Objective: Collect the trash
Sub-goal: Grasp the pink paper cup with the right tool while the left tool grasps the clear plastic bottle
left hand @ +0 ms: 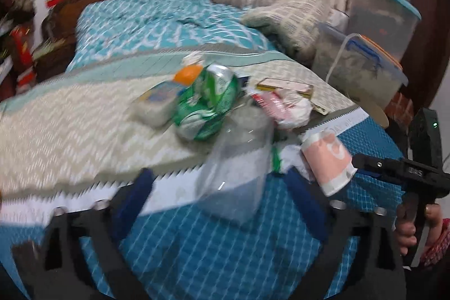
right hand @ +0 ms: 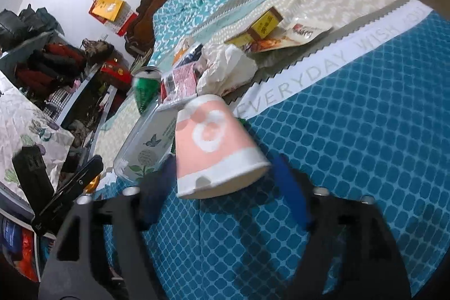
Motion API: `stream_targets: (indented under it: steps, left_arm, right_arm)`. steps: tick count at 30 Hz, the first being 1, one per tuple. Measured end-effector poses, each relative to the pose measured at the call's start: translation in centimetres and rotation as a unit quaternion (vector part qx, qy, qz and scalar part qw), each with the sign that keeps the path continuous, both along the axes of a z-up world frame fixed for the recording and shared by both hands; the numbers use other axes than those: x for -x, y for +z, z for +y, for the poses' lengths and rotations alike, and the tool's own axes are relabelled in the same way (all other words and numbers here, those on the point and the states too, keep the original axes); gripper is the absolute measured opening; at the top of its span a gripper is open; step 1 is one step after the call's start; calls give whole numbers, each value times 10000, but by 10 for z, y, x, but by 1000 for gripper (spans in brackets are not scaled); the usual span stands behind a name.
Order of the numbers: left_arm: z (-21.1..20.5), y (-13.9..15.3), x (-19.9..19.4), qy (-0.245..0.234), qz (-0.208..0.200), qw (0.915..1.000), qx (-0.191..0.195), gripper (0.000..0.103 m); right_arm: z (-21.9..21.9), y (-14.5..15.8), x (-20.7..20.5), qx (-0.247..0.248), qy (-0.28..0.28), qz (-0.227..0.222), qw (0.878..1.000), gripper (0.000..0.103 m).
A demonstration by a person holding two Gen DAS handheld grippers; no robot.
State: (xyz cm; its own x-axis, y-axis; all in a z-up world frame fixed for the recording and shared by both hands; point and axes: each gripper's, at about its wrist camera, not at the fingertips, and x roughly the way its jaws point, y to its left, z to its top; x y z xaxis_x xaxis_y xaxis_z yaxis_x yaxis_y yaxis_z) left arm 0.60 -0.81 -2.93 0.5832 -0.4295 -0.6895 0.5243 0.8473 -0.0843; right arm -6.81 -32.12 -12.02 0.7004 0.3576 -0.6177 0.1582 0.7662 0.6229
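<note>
Pink-and-white paper cup (right hand: 216, 148), rim dented, tilted mouth-down between the right claw (right hand: 225, 182) fingers above the bed (right hand: 365, 131); pad contact unclear. Clear plastic bottle (left hand: 239, 162), blurred, between the spread, released left claw (left hand: 222, 187) fingers, untouched. Crushed green can (left hand: 211, 103), wrappers just beyond. Hand (left hand: 416, 227) gripping right handle.

left gripper (left hand: 219, 187) agape, right gripper (right hand: 225, 173) agape

Bare blue bedspread (right hand: 365, 131) lies free near the camera; trash pile (left hand: 225, 103) crowds the strip beyond.
</note>
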Motion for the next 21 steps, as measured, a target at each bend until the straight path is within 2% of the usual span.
stream_targets:
  steps: [3,6,7,8,9,11,13,14,15,18,19,21]
  left_arm:
    - [-38,-11,-13,-350,-58,9981,-505,94]
    - [-58,-27,-24,-407,-125,9945,-960,94]
    - [-61,-35,-31,-399,-36,9933,-1081,91]
    - [-62,-41,-34,-407,57,9931,-1101,71]
    - [-60,-46,-38,-510,300,9930,-1024,66]
    - [-52,-45,-36,-437,283,9942,-940,62]
    - [-38,-42,-29,-398,376,9949,-851,61]
    - [-30,-40,-26,-371,436,9954,-768,60]
    - [-22,-38,-22,-353,483,9959,-675,60]
    - [12,-24,-3,-337,685,9970,-158,59]
    - [26,-16,5,-358,762,9963,149,59]
    - [34,-4,12,-379,792,9952,433,58]
  right_arm:
    - [2,2,2,72,8,2,10000,76]
    - [-1,-1,2,110,28,47,9999,77]
    - [-2,-2,0,113,26,72,9999,78]
    - [-4,-4,-5,113,32,107,9999,79]
    - [-5,-5,-9,106,57,147,9998,79]
    - [-2,-11,-17,46,198,228,9995,76]
    - [6,-16,-25,-167,603,279,9976,36]
    - [9,-17,-27,-261,736,256,9966,35]
    - [11,-13,-26,-240,760,172,9967,30]
    - [7,-4,-24,-335,829,-5,9960,25]
    - [3,-3,-21,-392,798,-42,9960,24]
    - [-9,0,-16,-583,676,-146,9959,24]
